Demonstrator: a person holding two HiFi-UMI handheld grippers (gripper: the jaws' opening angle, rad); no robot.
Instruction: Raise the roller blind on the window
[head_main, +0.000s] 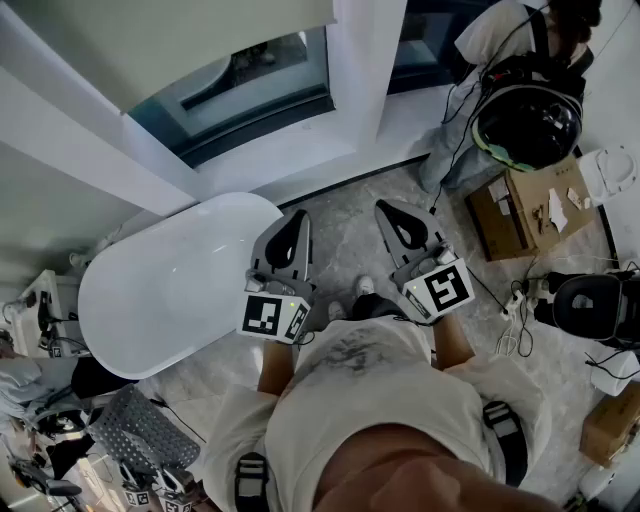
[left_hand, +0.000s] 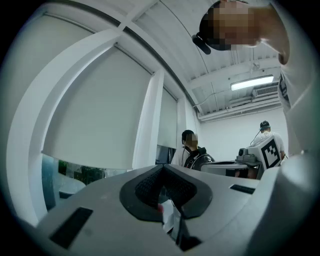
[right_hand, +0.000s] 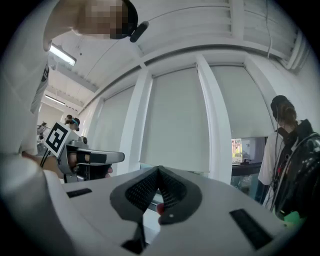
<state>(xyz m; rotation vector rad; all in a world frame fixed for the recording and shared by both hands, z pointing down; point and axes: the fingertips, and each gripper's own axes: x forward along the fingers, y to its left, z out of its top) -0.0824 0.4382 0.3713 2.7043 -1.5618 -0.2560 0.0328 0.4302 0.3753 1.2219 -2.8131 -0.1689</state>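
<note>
The pale roller blind (head_main: 180, 40) hangs partway down the window, with dark glass (head_main: 250, 95) showing under its bottom edge. It also fills the left gripper view as the blind (left_hand: 95, 115) and the right gripper view as the blind (right_hand: 175, 120). My left gripper (head_main: 295, 215) and right gripper (head_main: 395, 207) are held side by side at waist height, pointing at the window and well short of it. Both have their jaws closed tip to tip with nothing between them, which the left gripper (left_hand: 162, 167) and right gripper (right_hand: 159, 167) show close up.
A white bathtub (head_main: 170, 280) lies at the left under the window. A white window post (head_main: 365, 60) separates the panes. A person with a black helmet (head_main: 525, 110) stands at the right beside cardboard boxes (head_main: 530, 210) and floor cables (head_main: 515, 310).
</note>
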